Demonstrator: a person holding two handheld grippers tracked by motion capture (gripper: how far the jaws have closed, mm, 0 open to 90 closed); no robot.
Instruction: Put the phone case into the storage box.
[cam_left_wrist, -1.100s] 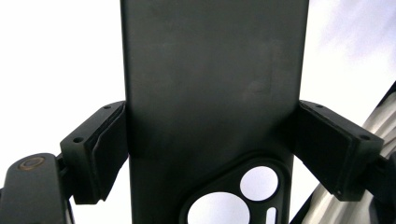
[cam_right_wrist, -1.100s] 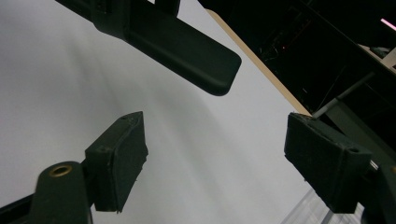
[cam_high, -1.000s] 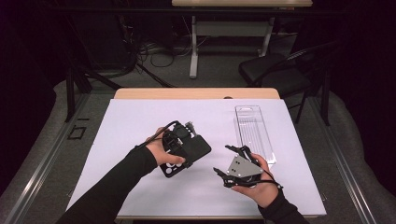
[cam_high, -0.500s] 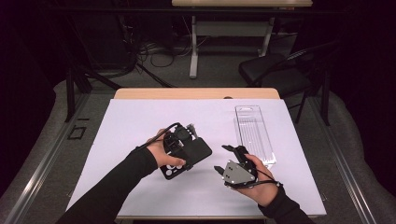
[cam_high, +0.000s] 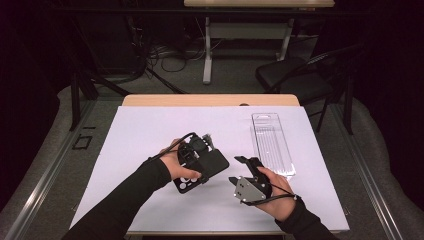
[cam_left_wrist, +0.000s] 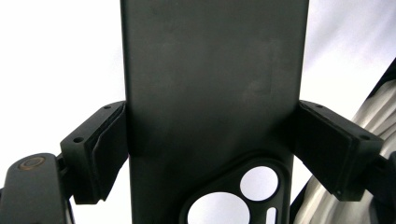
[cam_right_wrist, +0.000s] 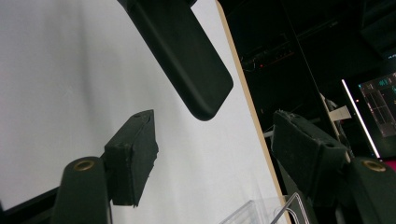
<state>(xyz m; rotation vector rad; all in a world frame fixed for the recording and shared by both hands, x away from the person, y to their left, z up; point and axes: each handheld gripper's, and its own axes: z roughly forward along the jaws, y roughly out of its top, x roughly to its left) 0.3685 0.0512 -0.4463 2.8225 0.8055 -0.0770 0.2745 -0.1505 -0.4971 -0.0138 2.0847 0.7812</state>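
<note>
I hold a two-jaw gripper in each hand over a white-covered table. My left gripper is clamped on a black phone case: in the left gripper view its pads press both long edges of the case, with the camera cutout at the near end.

My right gripper has nothing between its jaws. They stand partly open and have just been closing a little; in the right gripper view its pads are well apart, over bare table.

From above, the case lies at about ten o'clock from my right gripper, near but not touching. Its long axis runs from seven o'clock to one o'clock, and its free end points toward one o'clock. In the right gripper view that rounded end hangs at twelve o'clock, just beyond the jaws. I judge my right hand the one to reach it.

A clear plastic package lies flat at one o'clock from my right gripper, well apart from the case.
</note>
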